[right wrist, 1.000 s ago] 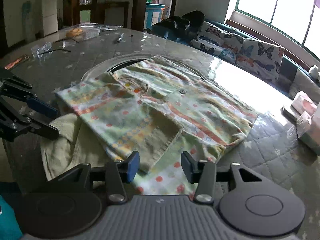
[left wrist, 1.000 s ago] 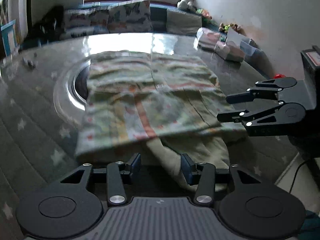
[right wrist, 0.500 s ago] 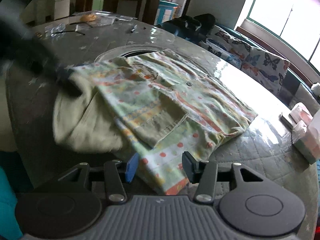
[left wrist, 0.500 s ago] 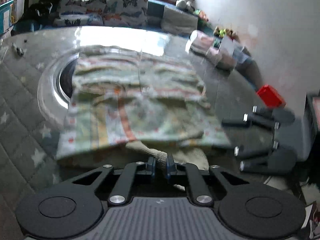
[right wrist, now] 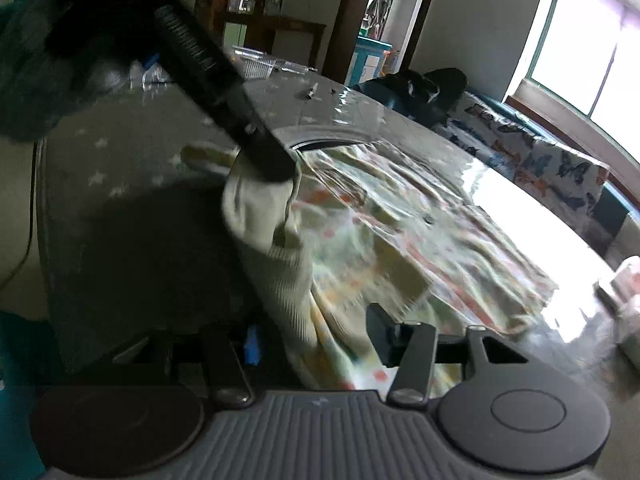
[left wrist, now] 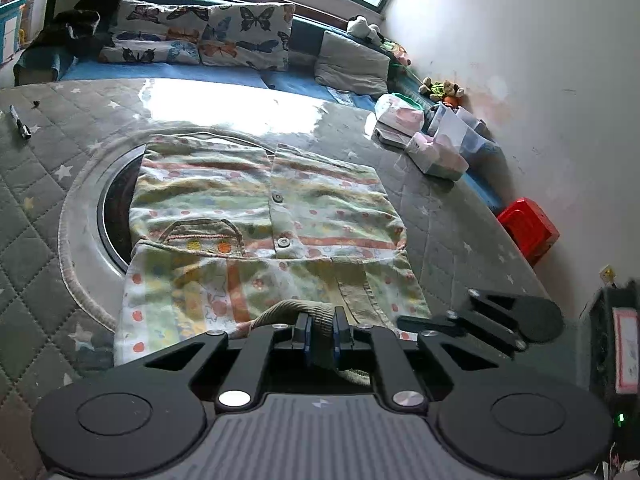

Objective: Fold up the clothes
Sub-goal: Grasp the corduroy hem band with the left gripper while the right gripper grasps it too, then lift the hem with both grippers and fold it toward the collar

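Note:
A light shirt (left wrist: 264, 216) with orange dots and stripes lies buttoned and flat on the grey quilted table (left wrist: 36, 208). From under its near edge comes a beige ribbed cuff (left wrist: 296, 310). My left gripper (left wrist: 320, 334) is shut on that cuff and holds it up over the shirt's near hem. In the right wrist view the left gripper's dark fingers (right wrist: 264, 160) pinch the raised beige cloth (right wrist: 276, 264). My right gripper (right wrist: 314, 344) is open, with the shirt's patterned corner (right wrist: 340, 364) lying between its spread fingers. Its fingers (left wrist: 432, 326) show at the shirt's right corner.
Tissue packs and clear boxes (left wrist: 436, 152) stand at the table's far right, a red box (left wrist: 528, 228) below them by the wall. A round glass ring (left wrist: 80, 216) lies under the shirt's left side. A pen (left wrist: 20, 122) lies far left. Cushions (left wrist: 208, 36) line the sofa behind.
My left gripper shut on the beige cuff and lifted it over the shirt. My right gripper moved in, so the shirt's corner now lies between its open fingers.

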Motion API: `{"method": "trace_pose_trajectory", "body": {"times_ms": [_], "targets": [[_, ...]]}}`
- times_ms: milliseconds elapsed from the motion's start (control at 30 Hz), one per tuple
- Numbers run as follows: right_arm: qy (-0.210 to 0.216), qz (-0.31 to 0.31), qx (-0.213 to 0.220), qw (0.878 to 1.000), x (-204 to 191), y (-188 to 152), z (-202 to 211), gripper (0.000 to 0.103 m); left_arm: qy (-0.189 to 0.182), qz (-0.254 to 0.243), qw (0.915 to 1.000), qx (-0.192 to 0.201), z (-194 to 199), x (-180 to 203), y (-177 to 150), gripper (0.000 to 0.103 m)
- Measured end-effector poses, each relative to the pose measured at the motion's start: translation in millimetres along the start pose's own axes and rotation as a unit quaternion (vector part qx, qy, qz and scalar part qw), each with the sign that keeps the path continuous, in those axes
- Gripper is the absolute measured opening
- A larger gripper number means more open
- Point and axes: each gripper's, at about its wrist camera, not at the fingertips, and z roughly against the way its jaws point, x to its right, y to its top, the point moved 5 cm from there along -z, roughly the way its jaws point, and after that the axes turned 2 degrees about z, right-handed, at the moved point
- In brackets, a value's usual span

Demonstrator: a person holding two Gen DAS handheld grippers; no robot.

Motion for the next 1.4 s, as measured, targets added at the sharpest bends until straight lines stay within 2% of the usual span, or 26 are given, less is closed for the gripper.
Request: {"method": "trace_pose_trajectory", "body": {"times_ms": [33,100,200,267,400,467,633,700,833,933,1000,1067,1167,1400], "targets": [[0.008,-0.011,0.0,1.0,2,3,-3,0.039,0.0,0.0,1.0,0.0,1,-1,-2,0.011],[0.025,-0.034,-0.002,0.999,7,8,-9,0.016,0.006,-0.013,0.9999,0.008,8,-4,-8,0.013],[0.036,-0.075,-0.003,0.997,17,12,-11,0.012,0.017,-0.035,0.999,0.021,20,-7,-17,0.024],[0.037,-0.091,0.001,0.995,23,15,-9,0.012,0.024,-0.049,0.9981,0.03,27,-10,-24,0.042],[0.035,-0.106,0.005,0.994,31,21,-6,0.011,0.045,-0.07,0.9953,0.05,42,-20,-35,0.049],[0.034,-0.111,0.007,0.993,34,24,-5,0.011,0.072,-0.088,0.9917,0.059,46,-26,-40,0.053],[0.028,-0.118,0.01,0.993,40,31,-4,0.011,0.125,-0.163,0.976,0.073,33,-26,-50,0.055],[0.025,-0.119,0.011,0.993,42,33,-4,0.011,0.151,-0.209,0.9627,0.082,26,-22,-56,0.056],[0.02,-0.122,0.013,0.992,45,36,-5,0.011,0.175,-0.269,0.9426,0.092,13,-19,-60,0.056],[0.017,-0.12,0.012,0.993,46,35,-6,0.011,0.189,-0.306,0.9278,0.099,7,-20,-61,0.055],[0.015,-0.118,0.014,0.993,45,34,-5,0.01,0.189,-0.323,0.9213,0.104,6,-23,-61,0.042],[0.014,-0.117,0.017,0.993,43,33,-3,0.009,0.191,-0.333,0.9177,0.102,5,-25,-60,0.021],[0.013,-0.116,0.023,0.993,41,32,0,0.007,0.179,-0.343,0.915,0.114,9,-24,-62,0.007],[0.014,-0.098,0.045,0.994,36,27,33,0.006,0.145,-0.336,0.9212,0.132,42,-1,-73,0.006]]}}
